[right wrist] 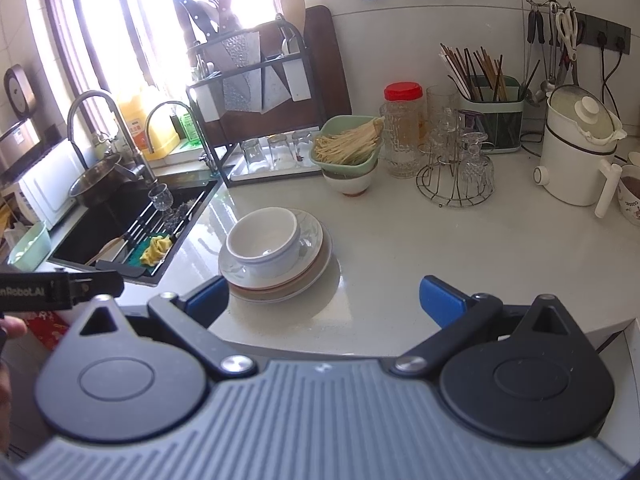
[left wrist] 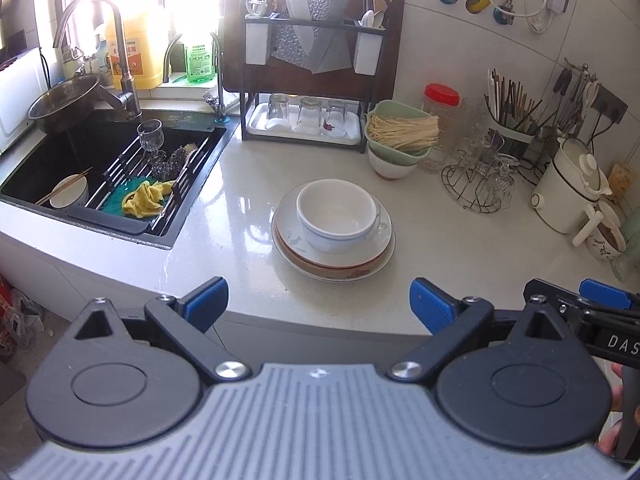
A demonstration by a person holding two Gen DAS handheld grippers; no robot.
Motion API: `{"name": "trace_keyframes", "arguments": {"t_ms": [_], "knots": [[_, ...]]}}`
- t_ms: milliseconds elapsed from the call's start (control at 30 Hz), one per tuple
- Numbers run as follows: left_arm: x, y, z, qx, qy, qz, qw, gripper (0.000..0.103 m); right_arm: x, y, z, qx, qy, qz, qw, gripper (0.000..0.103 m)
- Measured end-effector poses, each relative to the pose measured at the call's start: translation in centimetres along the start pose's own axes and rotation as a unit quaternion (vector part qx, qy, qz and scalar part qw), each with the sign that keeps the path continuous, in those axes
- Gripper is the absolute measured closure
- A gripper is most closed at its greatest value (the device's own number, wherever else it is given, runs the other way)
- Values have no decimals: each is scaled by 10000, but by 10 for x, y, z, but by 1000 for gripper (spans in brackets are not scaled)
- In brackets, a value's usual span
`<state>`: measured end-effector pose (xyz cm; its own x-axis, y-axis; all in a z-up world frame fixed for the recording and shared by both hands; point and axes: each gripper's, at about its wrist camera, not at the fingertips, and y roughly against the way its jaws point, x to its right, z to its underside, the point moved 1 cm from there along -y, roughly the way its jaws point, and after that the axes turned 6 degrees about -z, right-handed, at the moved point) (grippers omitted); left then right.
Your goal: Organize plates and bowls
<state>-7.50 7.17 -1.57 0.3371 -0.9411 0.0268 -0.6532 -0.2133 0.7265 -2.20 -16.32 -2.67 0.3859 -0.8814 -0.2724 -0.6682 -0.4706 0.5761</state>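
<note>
A white bowl (left wrist: 338, 214) sits upright on a stack of plates (left wrist: 332, 258) in the middle of the pale counter. The same bowl (right wrist: 264, 242) and plates (right wrist: 280, 280) show in the right wrist view. My left gripper (left wrist: 318, 304) is open and empty, held back at the counter's front edge, short of the stack. My right gripper (right wrist: 324, 300) is open and empty, just right of the stack at the front edge. Another white bowl (left wrist: 70, 192) with chopsticks lies in the sink. A green bowl of noodles (left wrist: 400, 136) rests on a white bowl (left wrist: 390, 164) at the back.
The black sink (left wrist: 100, 160) with a drying rack, rag and wine glass is at the left. A dish rack (left wrist: 316, 60) with glasses stands at the back. A wire glass stand (left wrist: 478, 184), chopstick holder (left wrist: 510, 128) and white cooker (left wrist: 572, 192) crowd the right.
</note>
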Motion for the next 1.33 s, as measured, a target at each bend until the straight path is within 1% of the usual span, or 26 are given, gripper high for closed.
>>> {"name": "trace_keyframes", "arguments": {"t_ms": [200, 367, 467, 533, 667, 1167, 1333], "knots": [[0, 0, 0, 8, 34, -59, 10000, 4, 1, -3, -2, 13, -15, -37, 10000, 0], [3, 0, -1, 37, -10, 9, 10000, 4, 2, -4, 0, -40, -4, -59, 10000, 0], [4, 2, -1, 92, -20, -5, 10000, 4, 2, -4, -1, 5, -2, -47, 10000, 0], [3, 2, -2, 96, 27, -8, 10000, 4, 2, -4, -2, 23, 10, -63, 10000, 0], [0, 4, -2, 145, 156, 107, 9997, 4, 2, -3, -2, 33, 26, -74, 10000, 0], [7, -7, -3, -31, 66, 254, 9997, 4, 5, -1, -3, 10, -17, 8, 10000, 0], [8, -8, -3, -49, 28, 242, 9997, 4, 6, -1, -3, 5, -35, 10, 10000, 0]]}}
